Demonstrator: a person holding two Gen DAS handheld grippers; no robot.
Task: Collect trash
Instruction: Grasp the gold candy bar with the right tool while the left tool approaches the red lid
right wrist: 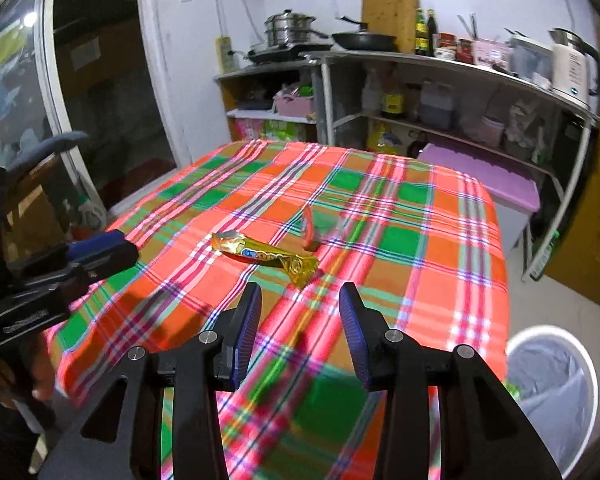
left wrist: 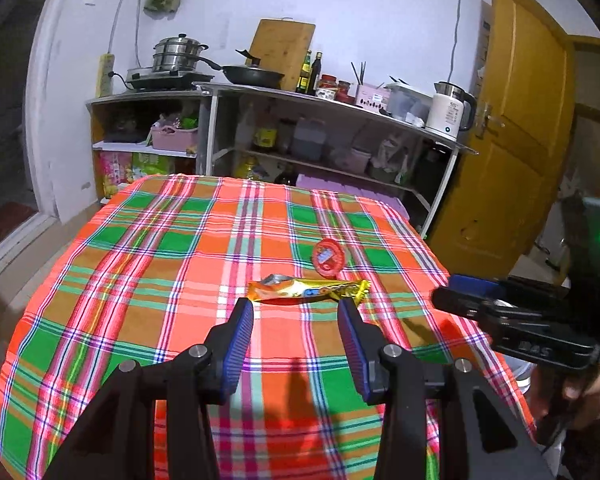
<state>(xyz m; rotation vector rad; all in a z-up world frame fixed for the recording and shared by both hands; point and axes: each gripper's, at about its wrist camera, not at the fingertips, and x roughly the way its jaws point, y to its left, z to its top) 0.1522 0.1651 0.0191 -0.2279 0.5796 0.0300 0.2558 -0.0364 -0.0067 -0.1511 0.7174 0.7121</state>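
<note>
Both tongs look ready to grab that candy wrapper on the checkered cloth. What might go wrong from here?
1. The gold wrapper lies flat on the tablecloth, so the open left tongs may pinch cloth too and drag it.
2. The red round lid sits just behind the wrapper; a push could knock it away.
3. The bin stands off the table's right side, near the right tongs; a loose grip may drop the wrapper on the floor.

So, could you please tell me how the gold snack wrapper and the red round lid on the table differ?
The gold snack wrapper is long and narrow; the red round lid is a compact disc. The wrapper is crinkled gold foil with a torn, silvery open end, while the lid looks smooth and red with a label. The wrapper lies nearer both grippers, the lid just beyond it. Both rest on the plaid tablecloth, untouched, with the left gripper and right gripper open.
</note>
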